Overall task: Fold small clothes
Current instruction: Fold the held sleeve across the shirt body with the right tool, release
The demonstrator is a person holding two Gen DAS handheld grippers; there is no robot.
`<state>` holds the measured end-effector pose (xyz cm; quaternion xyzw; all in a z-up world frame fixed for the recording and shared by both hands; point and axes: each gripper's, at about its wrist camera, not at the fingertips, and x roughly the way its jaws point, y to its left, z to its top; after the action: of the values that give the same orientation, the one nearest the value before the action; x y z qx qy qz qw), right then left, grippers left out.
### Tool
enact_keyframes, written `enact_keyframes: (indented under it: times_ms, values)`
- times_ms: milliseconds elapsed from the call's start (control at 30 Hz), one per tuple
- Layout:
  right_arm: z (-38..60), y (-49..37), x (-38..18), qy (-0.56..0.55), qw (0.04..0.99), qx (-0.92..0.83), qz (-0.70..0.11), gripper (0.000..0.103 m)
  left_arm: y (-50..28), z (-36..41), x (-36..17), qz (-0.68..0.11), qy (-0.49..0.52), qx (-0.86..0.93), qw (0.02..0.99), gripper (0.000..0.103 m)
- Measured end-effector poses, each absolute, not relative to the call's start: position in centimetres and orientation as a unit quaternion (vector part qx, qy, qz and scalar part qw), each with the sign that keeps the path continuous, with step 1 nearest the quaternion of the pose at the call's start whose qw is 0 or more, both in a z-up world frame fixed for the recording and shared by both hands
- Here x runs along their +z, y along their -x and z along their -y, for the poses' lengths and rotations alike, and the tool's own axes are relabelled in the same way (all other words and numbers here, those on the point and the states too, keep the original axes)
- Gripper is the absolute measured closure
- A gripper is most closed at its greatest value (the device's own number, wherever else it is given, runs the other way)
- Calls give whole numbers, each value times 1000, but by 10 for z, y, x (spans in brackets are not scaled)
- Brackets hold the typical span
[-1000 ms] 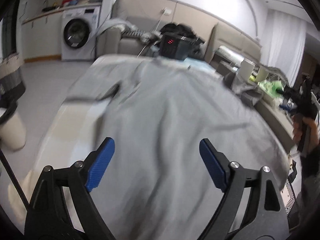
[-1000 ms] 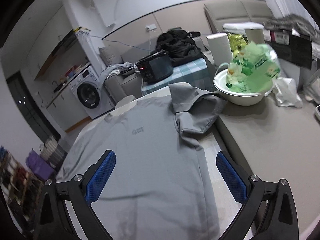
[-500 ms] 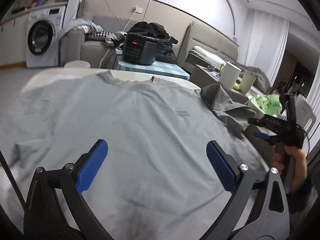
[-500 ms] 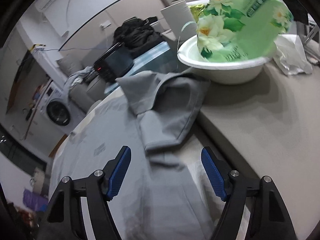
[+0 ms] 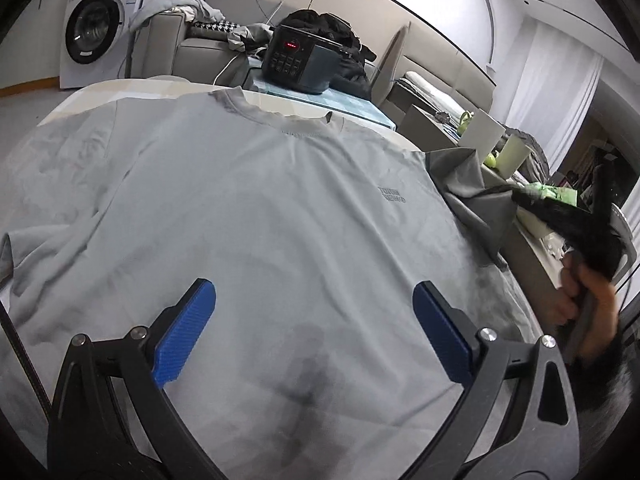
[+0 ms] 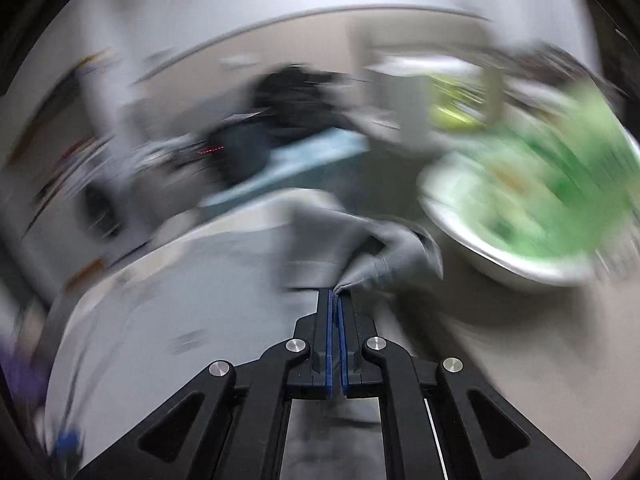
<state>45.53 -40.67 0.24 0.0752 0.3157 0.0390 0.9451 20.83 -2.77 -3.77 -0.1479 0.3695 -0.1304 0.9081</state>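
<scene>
A light grey T-shirt (image 5: 260, 216) lies spread face up on the table, collar at the far side, a small dark logo on its chest. Its right sleeve (image 5: 472, 192) is bunched and darker at the table's right edge. My left gripper (image 5: 312, 320) is open and empty, hovering over the shirt's lower middle. My right gripper (image 6: 335, 300) is shut on the edge of that right sleeve (image 6: 384, 256); this view is heavily blurred. The right gripper also shows in the left wrist view (image 5: 560, 220), blurred, held by a hand.
A white bowl with a green floral packet (image 6: 540, 200) stands right of the sleeve on a beige counter. A black cooker with red display (image 5: 296, 60) sits behind the table on a blue cloth. A washing machine (image 5: 96, 28) and sofa stand at the back left.
My right gripper has closed on the sleeve edge and is moving fast, blurring its view. My left gripper has settled over the shirt's lower middle, still open.
</scene>
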Motion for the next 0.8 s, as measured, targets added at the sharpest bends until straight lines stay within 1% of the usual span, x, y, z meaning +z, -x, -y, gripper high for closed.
enact_keyframes:
  times_ms: [67, 100, 133, 167, 200, 233, 267, 300, 367, 433, 467, 600, 733, 800]
  values:
    - [373, -444, 8, 10, 926, 158, -344, 100, -208, 25, -40, -371, 146, -131, 908, 5]
    - [364, -439, 6, 38, 911, 192, -362, 97, -207, 23, -42, -372, 147, -132, 907, 5]
    - [353, -434, 2, 73, 890, 229, -388, 92, -204, 22, -42, -373, 149, -132, 906, 5]
    - [347, -429, -2, 98, 879, 239, -400, 84, -204, 21, -43, -374, 150, -132, 906, 5]
    - [344, -423, -6, 125, 872, 235, -410, 80, -205, 21, -43, -374, 150, -132, 906, 5]
    - [343, -420, -8, 135, 869, 232, -415, 69, -205, 21, -43, -375, 149, -132, 905, 5]
    - [344, -418, -9, 139, 867, 230, -420, 55, -206, 21, -43, -376, 148, -132, 905, 5]
    - [348, -415, -8, 138, 866, 229, -424, 52, -206, 22, -44, -377, 147, -132, 905, 5]
    - [357, -405, -4, 126, 881, 214, -403, 51, -203, 21, -43, -378, 146, -132, 905, 5]
    - [368, -411, -2, 108, 900, 167, -389, 46, -200, 20, -42, -378, 146, -133, 905, 5]
    - [369, -418, -2, 99, 905, 144, -389, 46, -202, 20, -43, -379, 146, -133, 904, 5]
    - [383, -465, -10, 15, 908, 74, -413, 46, -198, 20, -42, -380, 145, -132, 904, 5]
    - [376, -501, -25, 0, 899, 40, -437, 46, -195, 18, -44, -381, 150, -132, 903, 5]
    - [371, -511, -36, 14, 891, 17, -454, 49, -197, 16, -46, -384, 156, -131, 901, 5]
